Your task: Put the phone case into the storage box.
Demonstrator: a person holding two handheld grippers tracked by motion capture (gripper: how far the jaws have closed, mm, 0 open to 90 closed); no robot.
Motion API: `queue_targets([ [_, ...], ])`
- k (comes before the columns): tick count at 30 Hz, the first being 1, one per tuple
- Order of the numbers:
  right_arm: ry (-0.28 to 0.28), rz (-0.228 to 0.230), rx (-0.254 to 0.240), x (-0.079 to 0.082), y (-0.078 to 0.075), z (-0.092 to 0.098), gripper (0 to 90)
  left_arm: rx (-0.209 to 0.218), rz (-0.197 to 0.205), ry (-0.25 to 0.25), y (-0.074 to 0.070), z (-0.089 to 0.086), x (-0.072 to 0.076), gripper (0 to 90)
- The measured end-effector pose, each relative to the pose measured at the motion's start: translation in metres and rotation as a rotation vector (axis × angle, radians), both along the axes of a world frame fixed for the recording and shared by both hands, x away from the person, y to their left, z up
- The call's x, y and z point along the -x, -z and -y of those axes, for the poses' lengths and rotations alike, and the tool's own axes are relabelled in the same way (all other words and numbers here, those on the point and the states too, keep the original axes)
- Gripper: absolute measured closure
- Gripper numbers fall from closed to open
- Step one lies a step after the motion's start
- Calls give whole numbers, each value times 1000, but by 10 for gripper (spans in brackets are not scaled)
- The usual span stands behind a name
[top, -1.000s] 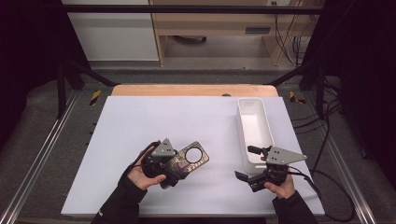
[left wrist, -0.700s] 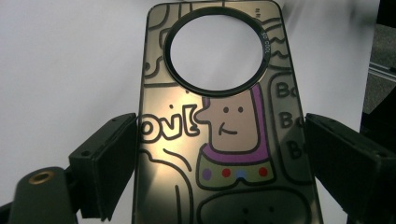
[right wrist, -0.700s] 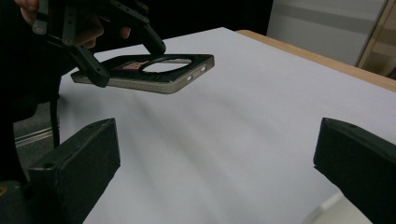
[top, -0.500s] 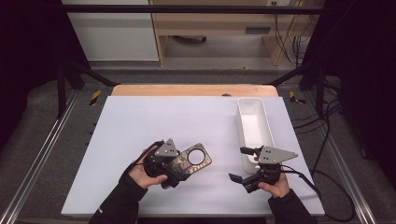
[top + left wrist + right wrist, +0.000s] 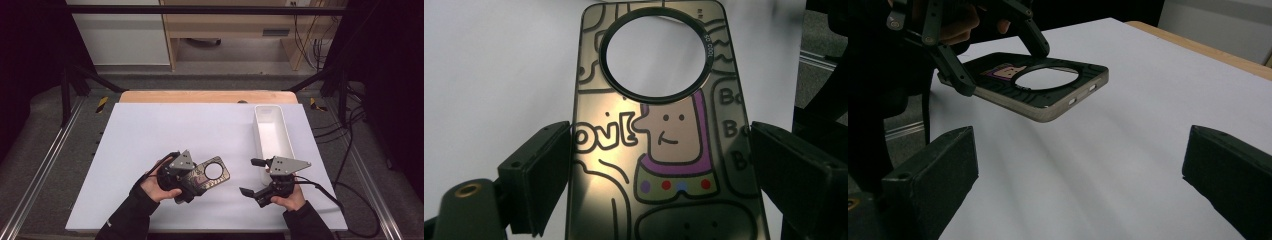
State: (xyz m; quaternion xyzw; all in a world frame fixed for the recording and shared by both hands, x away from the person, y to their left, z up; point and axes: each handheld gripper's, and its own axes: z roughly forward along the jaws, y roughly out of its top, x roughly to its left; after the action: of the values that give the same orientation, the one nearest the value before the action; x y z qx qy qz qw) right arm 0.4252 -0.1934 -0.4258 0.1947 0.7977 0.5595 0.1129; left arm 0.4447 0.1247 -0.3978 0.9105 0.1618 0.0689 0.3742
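Left gripper (image 5: 192, 176) clamps phone case (image 5: 210, 173), right gripper (image 5: 255, 176) idle with jaws wide.

Case is held by its long edges, lifted clear of the white table (image 5: 150, 130) at front centre, round camera cutout pointing away from the left hand (image 5: 152, 184). Cartoon print faces up. Right gripper sits near the case, not touching, nothing between its jaws, just in front of the white tray (image 5: 272, 135).

surface: white table (image 5: 150, 130) | on it: long white tray (image 5: 272, 135), right side, lengthwise
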Motion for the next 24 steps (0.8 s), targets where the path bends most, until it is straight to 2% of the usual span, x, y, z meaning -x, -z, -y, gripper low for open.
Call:
queue_targets([
  [10, -44, -5, 21, -1, -2, -9, 20, -6, -3, 39, -1, 5, 1, 117],
  [24, -77, -10, 42, -1, -3, -17, 23, -12, 3, 93, -5, 15, 3, 117],
])
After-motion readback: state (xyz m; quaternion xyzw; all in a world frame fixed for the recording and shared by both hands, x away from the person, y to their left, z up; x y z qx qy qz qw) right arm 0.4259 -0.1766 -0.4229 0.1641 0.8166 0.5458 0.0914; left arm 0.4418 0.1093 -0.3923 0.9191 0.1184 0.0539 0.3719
